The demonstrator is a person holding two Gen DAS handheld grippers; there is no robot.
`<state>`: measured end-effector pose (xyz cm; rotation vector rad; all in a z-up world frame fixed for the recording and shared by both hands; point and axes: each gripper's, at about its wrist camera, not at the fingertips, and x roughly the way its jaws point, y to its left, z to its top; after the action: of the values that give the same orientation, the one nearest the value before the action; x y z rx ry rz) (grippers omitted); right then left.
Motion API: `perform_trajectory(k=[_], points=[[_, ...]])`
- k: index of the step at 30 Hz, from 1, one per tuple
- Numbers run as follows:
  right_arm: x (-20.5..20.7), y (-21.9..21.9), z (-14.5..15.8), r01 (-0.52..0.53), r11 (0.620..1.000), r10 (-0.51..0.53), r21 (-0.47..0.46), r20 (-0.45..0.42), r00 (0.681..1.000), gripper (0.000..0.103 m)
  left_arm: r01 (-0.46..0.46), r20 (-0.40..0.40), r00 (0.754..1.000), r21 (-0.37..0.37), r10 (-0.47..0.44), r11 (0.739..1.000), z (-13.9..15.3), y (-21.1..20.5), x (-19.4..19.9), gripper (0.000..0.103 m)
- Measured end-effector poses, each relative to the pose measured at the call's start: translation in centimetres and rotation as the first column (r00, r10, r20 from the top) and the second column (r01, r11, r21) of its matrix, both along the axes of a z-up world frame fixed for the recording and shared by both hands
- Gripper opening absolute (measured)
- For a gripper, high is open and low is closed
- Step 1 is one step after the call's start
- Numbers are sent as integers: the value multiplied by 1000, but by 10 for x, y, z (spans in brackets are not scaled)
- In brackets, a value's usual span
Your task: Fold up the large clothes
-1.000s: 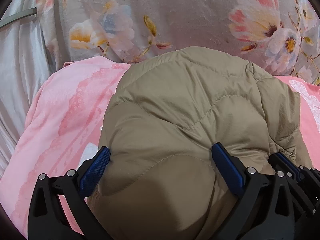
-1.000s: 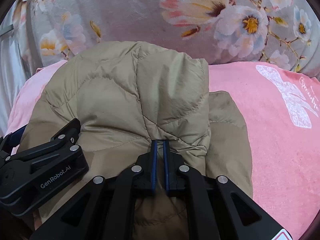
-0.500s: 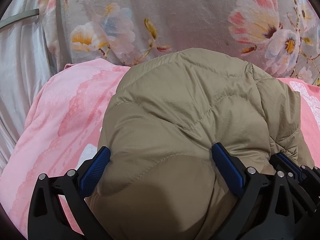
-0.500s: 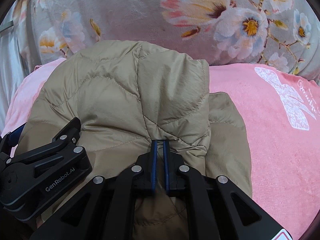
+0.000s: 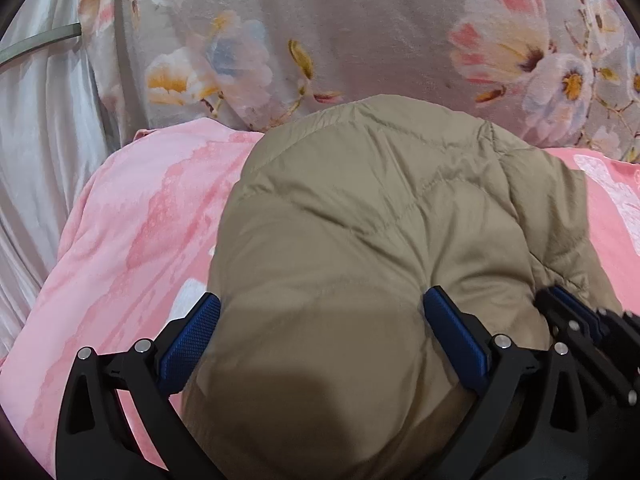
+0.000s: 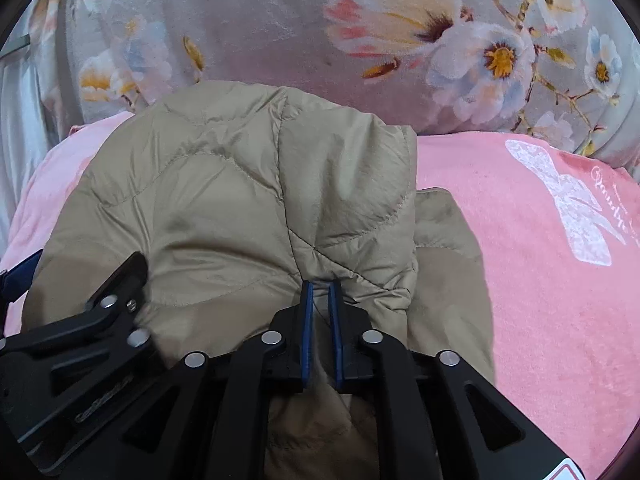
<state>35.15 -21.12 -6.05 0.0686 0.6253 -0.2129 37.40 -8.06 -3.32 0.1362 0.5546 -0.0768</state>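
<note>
In the left wrist view, our left gripper (image 5: 320,336) stands wide open, its blue pads (image 5: 191,340) straddling the near bulge of the tan quilted jacket (image 5: 360,220) without squeezing it. The jacket sits bundled on a pink blanket (image 5: 132,236), doubled over on itself, so we judge the fold is largely made and we are at the letting-go stage. At the right edge we see our right gripper (image 5: 576,312) low against the jacket's near side. Beyond the blanket lies a grey floral quilt (image 5: 360,40), with pale satin fabric (image 5: 44,128) to the left.

In the right wrist view, our right gripper (image 6: 320,308) has its jaws nearly together and they have just been opening a little; a thin pinch of jacket (image 6: 240,184) fabric runs between the pads, which seem to be easing off it. The left gripper's black frame (image 6: 100,320) rests low left. Next, we judge, both hands must draw back without dragging the puffy layers, which look apt to spring open. The pink blanket (image 6: 540,280) carries a white bow print (image 6: 572,208).
</note>
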Motion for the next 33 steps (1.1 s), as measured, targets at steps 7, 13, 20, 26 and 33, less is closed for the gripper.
perform_trajectory(k=[7, 13, 20, 26, 33], points=[[-77, -3, 33, -29, 993, 30, 116, -5, 1000, 40, 40, -57, 998, -8, -40, 999, 28, 19, -61, 98], [-171, 17, 35, -38, 998, 37, 42, 27, 999, 60, 75, -41, 996, 8, -74, 997, 29, 37, -144, 98], [-255, 42, -1, -13, 997, 19, -81, 79, 997, 70, 61, -32, 998, -30, -62, 998, -11, 52, -213, 98], [-273, 40, -25, 11, 998, -10, -54, 24, 1000, 71, 38, -49, 998, -7, -38, 999, -36, 51, -236, 98], [-264, 34, -36, 36, 999, -38, -37, -39, 999, 75, 1, -139, 990, -45, -7, 999, -52, 58, -228, 98]])
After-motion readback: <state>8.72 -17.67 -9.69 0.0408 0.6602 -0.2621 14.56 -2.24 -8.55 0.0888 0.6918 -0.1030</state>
